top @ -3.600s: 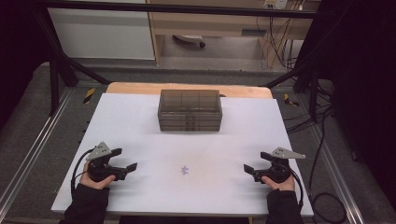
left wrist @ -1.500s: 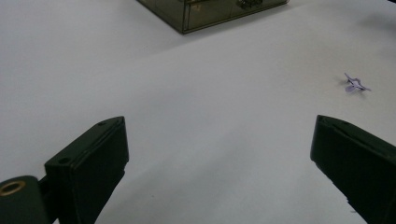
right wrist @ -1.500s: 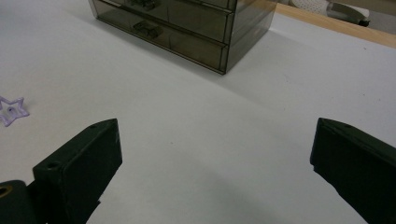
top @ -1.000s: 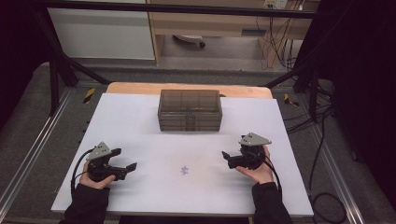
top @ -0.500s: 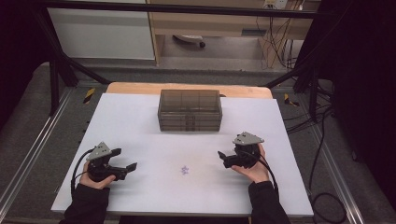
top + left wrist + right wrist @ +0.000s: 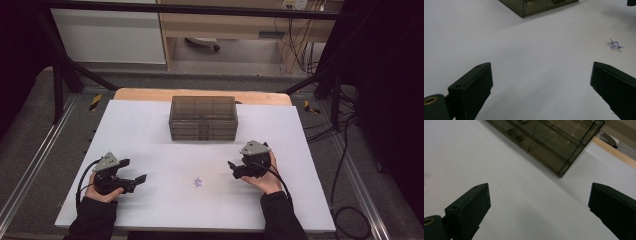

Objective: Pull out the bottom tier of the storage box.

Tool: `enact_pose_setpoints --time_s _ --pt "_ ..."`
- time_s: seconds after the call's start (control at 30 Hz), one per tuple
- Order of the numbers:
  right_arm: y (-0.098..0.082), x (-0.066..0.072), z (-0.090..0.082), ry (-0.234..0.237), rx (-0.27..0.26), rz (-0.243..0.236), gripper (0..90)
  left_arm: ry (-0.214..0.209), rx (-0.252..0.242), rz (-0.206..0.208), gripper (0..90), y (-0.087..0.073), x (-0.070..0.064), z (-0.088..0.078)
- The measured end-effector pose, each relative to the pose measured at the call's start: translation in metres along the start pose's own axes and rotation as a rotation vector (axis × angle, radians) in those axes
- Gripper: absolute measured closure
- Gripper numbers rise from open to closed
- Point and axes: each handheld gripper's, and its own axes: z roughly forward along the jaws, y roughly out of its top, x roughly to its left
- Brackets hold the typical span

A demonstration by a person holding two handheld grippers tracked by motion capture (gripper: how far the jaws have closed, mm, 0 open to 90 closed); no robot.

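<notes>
Item: purple trinket point(image 6: 198, 182) on white surface point(image 6: 150, 130).
Right gripper point(image 6: 235, 169) nearer, trinket at its 8 o'clock; both grippers' fingers wide, empty.

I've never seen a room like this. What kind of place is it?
Probably a lab or workshop for recording hand work: a white table inside a metal frame, loose cables on the floor, and a person holding a tool.

You have two grippers on the table, one per hand: the left gripper point(image 6: 134, 181) and the right gripper point(image 6: 235, 169), each with two black jaws spread wide. You have one smoky clear box point(image 6: 203, 118), stacked in what look like three drawer rows. One small purple piece point(image 6: 198, 182) lies on the one white board point(image 6: 150, 130). Two yellow-black corner markers point(image 6: 95, 101) flank the table's far edge.
</notes>
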Motion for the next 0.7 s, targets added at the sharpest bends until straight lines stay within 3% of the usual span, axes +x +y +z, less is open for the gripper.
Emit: enact_pose_setpoints --time_s 0.7 --pt "0.02 0.017 0.021 -0.016 0.027 -0.147 6.1 0.004 0.003 0.003 3.6 0.0 0.0 0.0"
